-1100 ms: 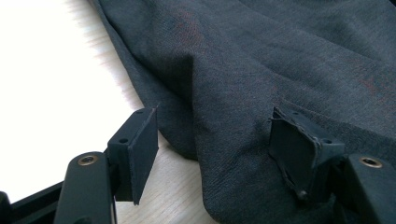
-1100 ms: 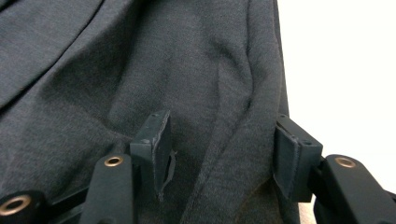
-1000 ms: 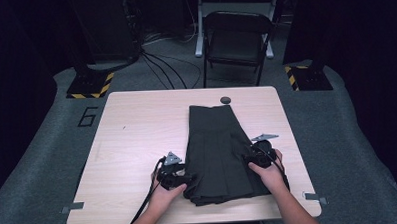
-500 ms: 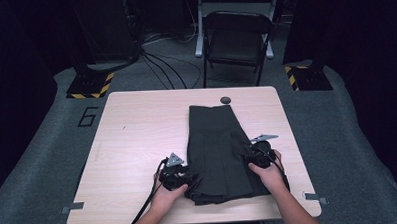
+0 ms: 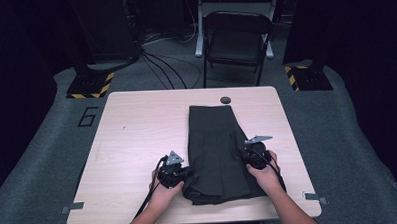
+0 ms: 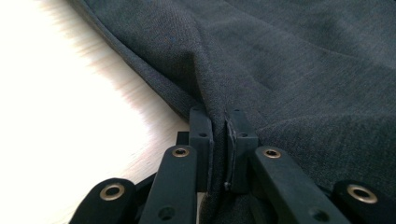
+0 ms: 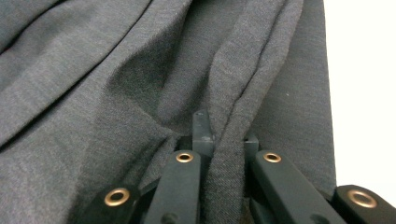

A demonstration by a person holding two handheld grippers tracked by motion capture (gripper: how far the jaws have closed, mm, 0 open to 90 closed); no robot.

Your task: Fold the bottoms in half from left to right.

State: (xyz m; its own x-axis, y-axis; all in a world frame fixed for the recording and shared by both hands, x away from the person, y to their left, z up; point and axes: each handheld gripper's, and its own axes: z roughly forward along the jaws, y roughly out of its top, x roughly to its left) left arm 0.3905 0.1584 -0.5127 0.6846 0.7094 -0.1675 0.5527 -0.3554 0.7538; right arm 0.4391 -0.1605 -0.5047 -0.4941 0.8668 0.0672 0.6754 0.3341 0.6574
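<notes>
The folded dark grey fabric garment (image 5: 217,151) has bunched at its near-left corner since earlier, left gripper (image 6: 218,135) and right gripper (image 7: 224,140) jaws each pinching a fold on the pale wooden surface (image 5: 137,144).

right tongs (image 7: 219,140) tips under cloth (image 7: 140,70)

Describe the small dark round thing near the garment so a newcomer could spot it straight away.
Start at the light wooden table and find the dark grey folded garment lying lengthwise right of its middle. Just beyond the garment's far end, near the table's far edge, sits a small dark round object. It is the one loose item on the tabletop besides the cloth, and neither hand-held gripper touches it.
</notes>
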